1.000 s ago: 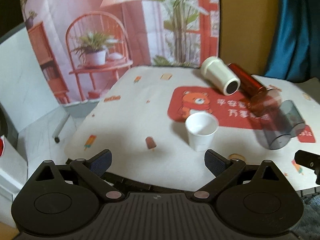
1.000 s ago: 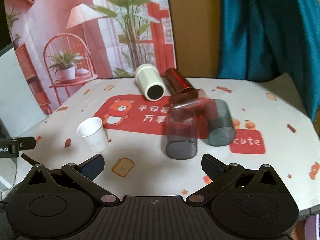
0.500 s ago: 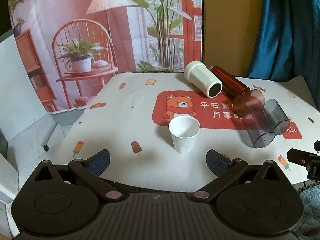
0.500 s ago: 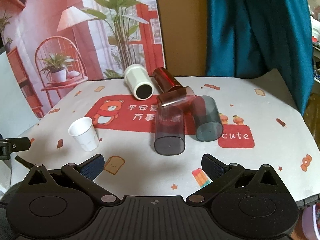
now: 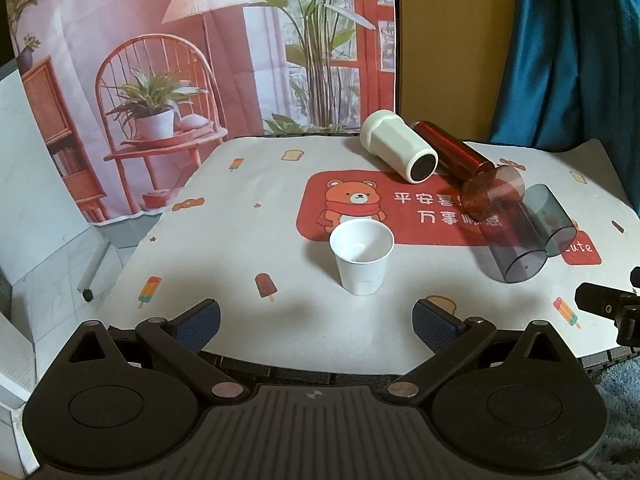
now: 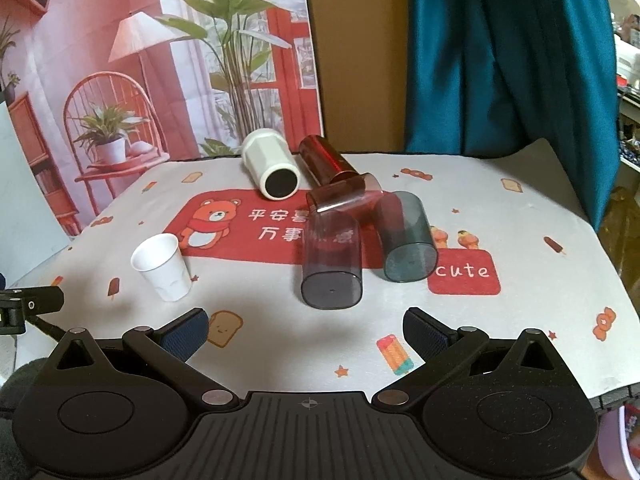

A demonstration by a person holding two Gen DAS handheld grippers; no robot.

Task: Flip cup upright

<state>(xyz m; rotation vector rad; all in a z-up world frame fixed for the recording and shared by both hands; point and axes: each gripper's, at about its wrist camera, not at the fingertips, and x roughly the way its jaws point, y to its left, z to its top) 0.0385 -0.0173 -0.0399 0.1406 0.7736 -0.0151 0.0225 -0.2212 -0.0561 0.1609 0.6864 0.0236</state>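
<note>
Item: white paper cup (image 5: 362,258), standing upright, mouth up, on the printed tablecloth (image 5: 248,248) at the near edge of the red bear panel (image 5: 348,204); it touches nothing else.

Item: cream cylinder cup (image 5: 398,151), on its side at the far end of the cloth, dark opening toward the cameras.

Item: dark red tumbler (image 5: 452,150), on its side just beside the cream one; its near end meets a clear reddish cup (image 5: 494,194), also lying down.

Item: two smoky grey transparent cups, both on their sides (open ends or bases toward the camera, hard to tell which): one nearer the centre (image 6: 332,258), one beside it at the "cute" patch (image 6: 406,238).

Item: left gripper (image 5: 316,318), jaws spread wide, nothing between the blue pads, held at the near table edge facing the paper cup.

Item: right gripper (image 6: 306,330), jaws likewise wide and holding nothing, facing the grey cups.

Backdrop: printed room scene (image 5: 200,52), teal curtain (image 6: 508,52).
</note>
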